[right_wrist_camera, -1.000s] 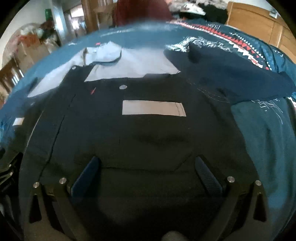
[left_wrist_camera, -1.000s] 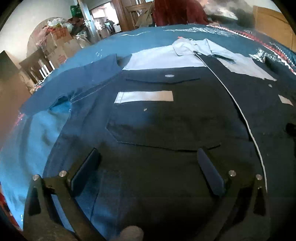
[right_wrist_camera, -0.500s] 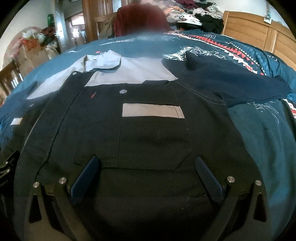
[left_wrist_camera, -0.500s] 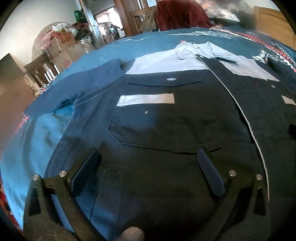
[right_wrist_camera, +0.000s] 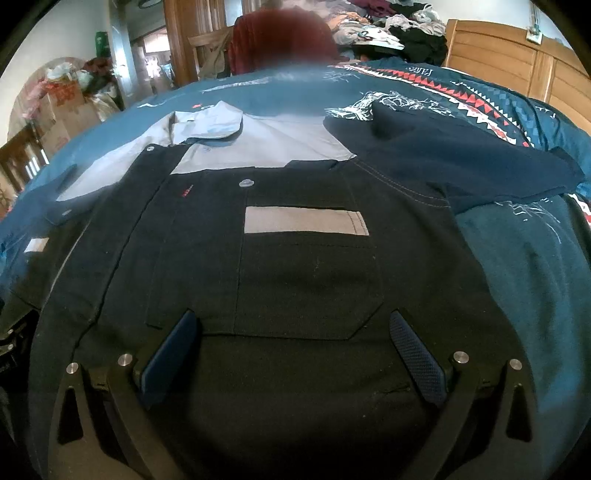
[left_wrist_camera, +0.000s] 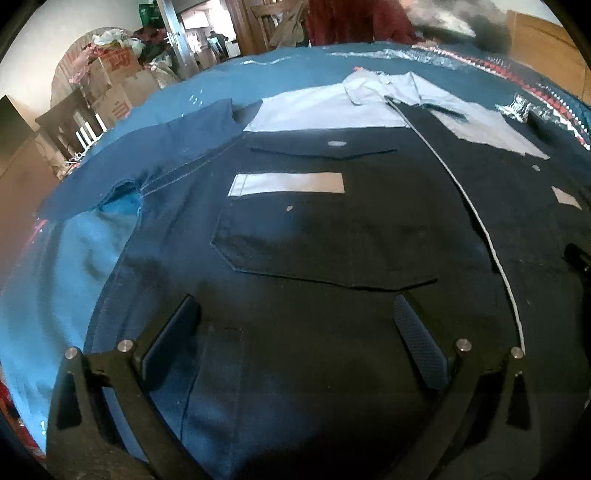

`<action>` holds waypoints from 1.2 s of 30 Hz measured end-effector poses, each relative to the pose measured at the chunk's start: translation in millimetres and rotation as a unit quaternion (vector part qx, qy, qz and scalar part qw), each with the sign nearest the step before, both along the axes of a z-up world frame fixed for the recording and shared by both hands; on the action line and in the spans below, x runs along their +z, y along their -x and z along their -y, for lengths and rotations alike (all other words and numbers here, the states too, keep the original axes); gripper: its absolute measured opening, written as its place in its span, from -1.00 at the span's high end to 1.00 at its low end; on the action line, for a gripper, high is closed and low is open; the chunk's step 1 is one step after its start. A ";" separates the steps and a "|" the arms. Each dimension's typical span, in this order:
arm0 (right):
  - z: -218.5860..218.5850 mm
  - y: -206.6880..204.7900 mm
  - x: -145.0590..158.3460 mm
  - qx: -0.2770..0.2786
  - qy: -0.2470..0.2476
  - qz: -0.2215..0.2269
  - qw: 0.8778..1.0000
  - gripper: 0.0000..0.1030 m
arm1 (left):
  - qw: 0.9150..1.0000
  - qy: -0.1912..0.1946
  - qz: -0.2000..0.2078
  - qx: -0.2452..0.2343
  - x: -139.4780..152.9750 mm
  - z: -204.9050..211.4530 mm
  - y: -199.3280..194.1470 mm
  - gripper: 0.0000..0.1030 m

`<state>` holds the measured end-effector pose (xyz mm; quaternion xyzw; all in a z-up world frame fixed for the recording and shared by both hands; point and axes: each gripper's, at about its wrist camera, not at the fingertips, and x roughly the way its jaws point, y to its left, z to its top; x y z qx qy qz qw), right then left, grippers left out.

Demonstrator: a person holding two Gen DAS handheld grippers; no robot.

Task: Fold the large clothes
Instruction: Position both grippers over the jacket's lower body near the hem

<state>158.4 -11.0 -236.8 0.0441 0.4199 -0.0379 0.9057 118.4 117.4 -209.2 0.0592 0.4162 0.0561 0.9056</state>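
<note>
A dark navy work shirt [left_wrist_camera: 332,240] with a pale grey yoke and collar lies flat, front up, on a blue bedspread [left_wrist_camera: 66,266]. Each chest pocket has a grey stripe [left_wrist_camera: 286,183] [right_wrist_camera: 304,220]. My left gripper [left_wrist_camera: 295,306] hovers open over the shirt's lower left panel, below the pocket, holding nothing. My right gripper [right_wrist_camera: 293,325] is open above the shirt [right_wrist_camera: 306,280] at its right pocket's lower edge, also holding nothing. The left sleeve [left_wrist_camera: 147,151] and right sleeve [right_wrist_camera: 461,158] spread outward.
The bedspread [right_wrist_camera: 535,266] has a red and white patterned band [right_wrist_camera: 454,92] at the far right. A wooden headboard [right_wrist_camera: 517,62] stands behind it. Cardboard boxes [left_wrist_camera: 114,85], a chair with a red garment [right_wrist_camera: 280,40] and piled clothes [right_wrist_camera: 399,22] lie beyond the bed.
Both views shifted slightly; the right gripper's view has drawn back and risen, showing more of the room. Both grippers remain open and the shirt has not moved.
</note>
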 end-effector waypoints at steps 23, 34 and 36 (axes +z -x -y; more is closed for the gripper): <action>-1.7 -1.2 -1.1 0.000 0.002 0.002 1.000 -1.00 | 1.000 -0.015 0.018 0.009 -2.8 2.6 5.2 -1.00; -1.6 -1.1 -0.9 0.001 0.002 0.003 1.000 -1.00 | 1.000 -0.016 0.018 0.009 -2.2 2.8 5.3 -1.00; -1.4 -1.0 -0.9 0.001 0.002 0.003 1.000 -1.00 | 1.000 -0.016 0.018 0.009 -1.9 2.9 5.5 -1.00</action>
